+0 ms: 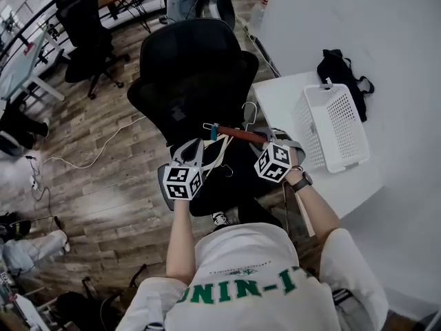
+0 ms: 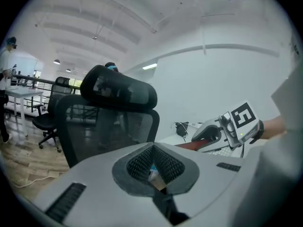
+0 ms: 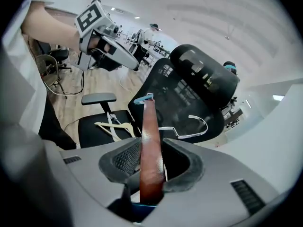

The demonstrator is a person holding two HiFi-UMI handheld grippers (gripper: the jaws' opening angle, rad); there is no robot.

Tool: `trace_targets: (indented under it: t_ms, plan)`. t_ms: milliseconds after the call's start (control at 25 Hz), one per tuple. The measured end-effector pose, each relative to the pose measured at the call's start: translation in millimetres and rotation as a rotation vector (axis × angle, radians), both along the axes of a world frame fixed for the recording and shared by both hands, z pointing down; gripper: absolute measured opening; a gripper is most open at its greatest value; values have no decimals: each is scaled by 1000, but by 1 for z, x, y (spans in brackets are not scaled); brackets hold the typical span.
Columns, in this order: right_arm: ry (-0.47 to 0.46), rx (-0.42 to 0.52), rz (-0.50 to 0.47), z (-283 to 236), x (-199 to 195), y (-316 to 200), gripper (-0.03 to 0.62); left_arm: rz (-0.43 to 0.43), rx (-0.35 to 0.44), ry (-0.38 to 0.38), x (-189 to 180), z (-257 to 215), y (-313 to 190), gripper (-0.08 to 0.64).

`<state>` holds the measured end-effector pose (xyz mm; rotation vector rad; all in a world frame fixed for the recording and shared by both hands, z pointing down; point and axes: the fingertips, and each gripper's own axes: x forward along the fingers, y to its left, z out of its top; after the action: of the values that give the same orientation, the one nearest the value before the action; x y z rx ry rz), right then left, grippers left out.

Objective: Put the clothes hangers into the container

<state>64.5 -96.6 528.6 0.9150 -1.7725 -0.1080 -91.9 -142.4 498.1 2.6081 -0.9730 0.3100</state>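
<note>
Clamping the bar of a brown wooden hanger, the right tongs hold it in the air over the seat of the black office chair, at the centre of the head view. Gripping the stout bar rather than the thin wire hook probably gives the pads a broad, firm surface and leaves the hook sticking out to one side, clear of the tongs.

The left tongs are closed tip to tip with no hanger between them. A small pale sliver shows in the gap, and I cannot tell what it is. They hang just left of the hanger's clipped end, so they seem to be spare at this step.

A white hanger lies flat on the chair seat, at the lower left of the right gripper view. The white perforated basket stands open side up on the white table at the right of the head view. It looks empty, and the held hanger is not yet over it.
</note>
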Motion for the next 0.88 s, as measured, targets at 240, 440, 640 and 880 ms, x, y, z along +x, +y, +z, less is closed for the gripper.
trace_targets:
  t_ms: [240, 440, 640, 880]
  plan:
    - [8, 75, 45, -50, 30, 7, 152, 80, 73, 8, 43, -49, 4, 3]
    - [-16, 131, 93, -92, 62, 11, 152, 149, 133, 45, 87, -86, 1, 5]
    - [-57, 167, 195, -123, 115, 18, 152, 237, 188, 75, 140, -115, -1, 4]
    - [-84, 203, 342, -152, 194, 40, 152, 353, 225, 90, 211, -132, 6, 5]
